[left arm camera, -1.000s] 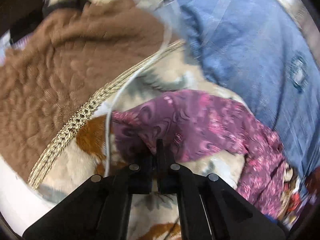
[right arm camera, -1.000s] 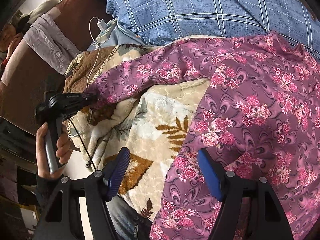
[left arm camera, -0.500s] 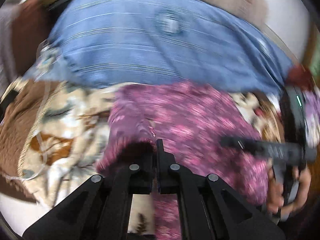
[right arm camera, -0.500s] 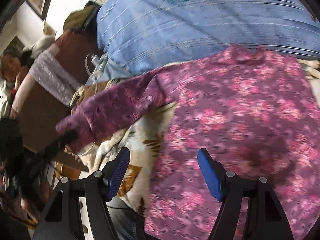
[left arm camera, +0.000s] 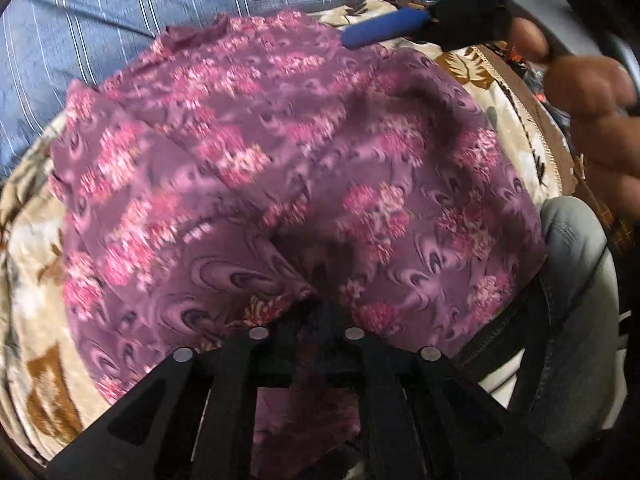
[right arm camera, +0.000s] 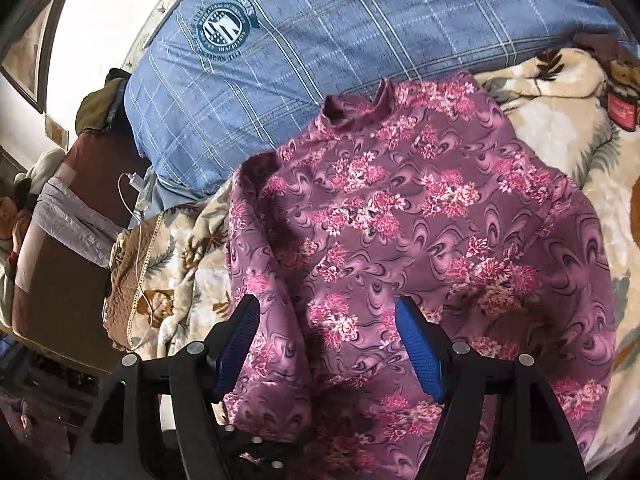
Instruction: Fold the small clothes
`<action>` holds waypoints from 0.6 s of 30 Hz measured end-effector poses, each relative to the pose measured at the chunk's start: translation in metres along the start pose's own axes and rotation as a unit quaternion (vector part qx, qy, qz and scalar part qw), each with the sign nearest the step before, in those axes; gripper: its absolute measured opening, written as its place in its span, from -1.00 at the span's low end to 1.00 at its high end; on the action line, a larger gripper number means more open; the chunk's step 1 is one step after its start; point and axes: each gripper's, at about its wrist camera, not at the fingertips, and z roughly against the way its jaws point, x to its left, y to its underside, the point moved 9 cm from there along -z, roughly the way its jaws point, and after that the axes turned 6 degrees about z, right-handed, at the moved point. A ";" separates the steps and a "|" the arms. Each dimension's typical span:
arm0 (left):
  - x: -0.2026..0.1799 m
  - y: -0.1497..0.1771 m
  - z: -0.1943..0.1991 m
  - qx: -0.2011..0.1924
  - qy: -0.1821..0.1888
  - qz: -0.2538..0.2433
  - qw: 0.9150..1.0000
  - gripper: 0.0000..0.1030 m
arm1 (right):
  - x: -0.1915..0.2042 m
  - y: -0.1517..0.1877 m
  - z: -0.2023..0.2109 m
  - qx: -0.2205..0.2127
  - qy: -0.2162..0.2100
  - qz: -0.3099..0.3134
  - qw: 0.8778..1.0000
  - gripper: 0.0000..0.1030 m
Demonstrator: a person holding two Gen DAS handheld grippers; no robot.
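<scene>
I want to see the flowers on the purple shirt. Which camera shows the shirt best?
The right wrist view. There the shirt is sharp, its collar and flowers clear, lying on the blanket between the open right gripper. The left wrist view shows it blurred, the left gripper shut on its cloth.

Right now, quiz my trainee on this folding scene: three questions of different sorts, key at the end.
1. True or false: the right gripper is shut on the purple top.
2. Which gripper pinches the sleeve? A) left gripper B) right C) neither
3. Fill in: the top's collar points toward the blue ____.

Key:
1. False; its jaws stand open above the cloth.
2. A; the sleeve is folded across the body.
3. Pillow.
</scene>
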 end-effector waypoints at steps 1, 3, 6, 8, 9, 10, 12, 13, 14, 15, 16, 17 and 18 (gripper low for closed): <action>-0.002 0.005 0.003 0.004 0.015 0.002 1.000 -0.63 | 0.002 0.001 -0.004 0.003 -0.003 0.002 1.000 0.41; -0.003 0.014 0.015 0.000 0.037 0.003 0.999 -0.10 | 0.007 0.003 -0.013 0.012 -0.016 0.009 1.000 0.41; 0.008 0.023 0.044 -0.025 0.060 0.016 0.998 0.12 | 0.022 0.015 -0.023 0.030 -0.034 0.029 0.999 0.41; 0.027 0.027 0.061 -0.031 0.082 0.054 0.995 0.16 | 0.031 0.029 -0.028 0.046 -0.044 0.045 0.997 0.41; 0.037 0.027 0.066 -0.034 0.087 0.072 0.993 0.17 | 0.035 0.036 -0.030 0.051 -0.047 0.049 0.996 0.41; 0.056 0.025 0.072 -0.043 0.088 0.103 0.990 0.20 | 0.038 0.045 -0.033 0.056 -0.051 0.049 0.996 0.41; 0.088 0.017 0.077 -0.053 0.080 0.150 0.984 0.22 | 0.043 0.062 -0.041 0.075 -0.063 0.049 0.994 0.41; 0.106 0.013 0.077 -0.055 0.071 0.182 0.979 0.23 | 0.045 0.069 -0.046 0.081 -0.065 0.049 0.993 0.41; 0.126 0.007 0.079 -0.061 0.067 0.216 0.972 0.23 | 0.046 0.075 -0.051 0.088 -0.065 0.045 0.993 0.41; 0.141 0.000 0.082 -0.070 0.067 0.235 0.967 0.23 | 0.049 0.084 -0.058 0.101 -0.065 0.040 0.992 0.40; 0.157 -0.008 0.082 -0.078 0.062 0.255 0.962 0.29 | 0.050 0.090 -0.061 0.105 -0.066 0.036 0.992 0.39; 0.175 -0.014 0.079 -0.078 0.049 0.281 0.955 0.31 | 0.052 0.093 -0.062 0.107 -0.063 0.036 0.992 0.39; 0.194 -0.017 0.074 -0.073 0.035 0.306 0.949 0.31 | 0.054 0.099 -0.061 0.106 -0.045 0.047 0.992 0.40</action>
